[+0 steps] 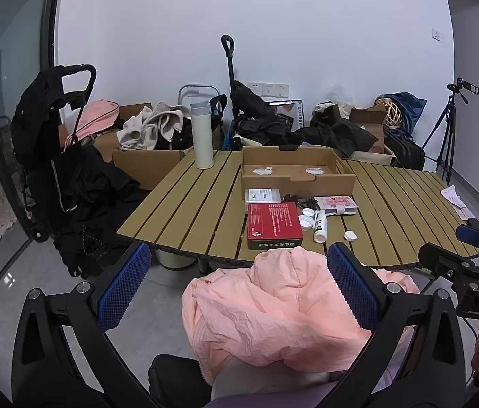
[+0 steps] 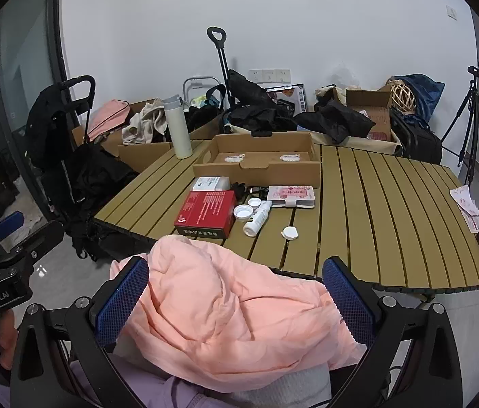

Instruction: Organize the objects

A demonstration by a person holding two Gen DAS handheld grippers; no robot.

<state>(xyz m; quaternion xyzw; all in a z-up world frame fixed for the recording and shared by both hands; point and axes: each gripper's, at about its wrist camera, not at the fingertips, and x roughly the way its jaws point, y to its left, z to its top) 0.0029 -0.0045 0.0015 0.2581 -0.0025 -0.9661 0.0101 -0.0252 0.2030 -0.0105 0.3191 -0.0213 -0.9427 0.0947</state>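
A: What's biggest here?
B: The slatted table (image 2: 375, 204), then the pink jacket (image 2: 226, 306) bunched below its near edge.
A: And on the table?
B: A cardboard tray (image 2: 256, 170) at the back, a red box (image 2: 205, 212) in front of it, a white bottle (image 2: 256, 219) lying just beside that.
A: The grippers?
B: Left gripper (image 1: 236, 285) and right gripper (image 2: 236, 302) both spread wide over the jacket, grasping nothing.

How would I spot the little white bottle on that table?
Start at the slatted table and find the red box in front of the open cardboard tray. The white bottle lies on its side just right of that box, the only long thing among round white caps.
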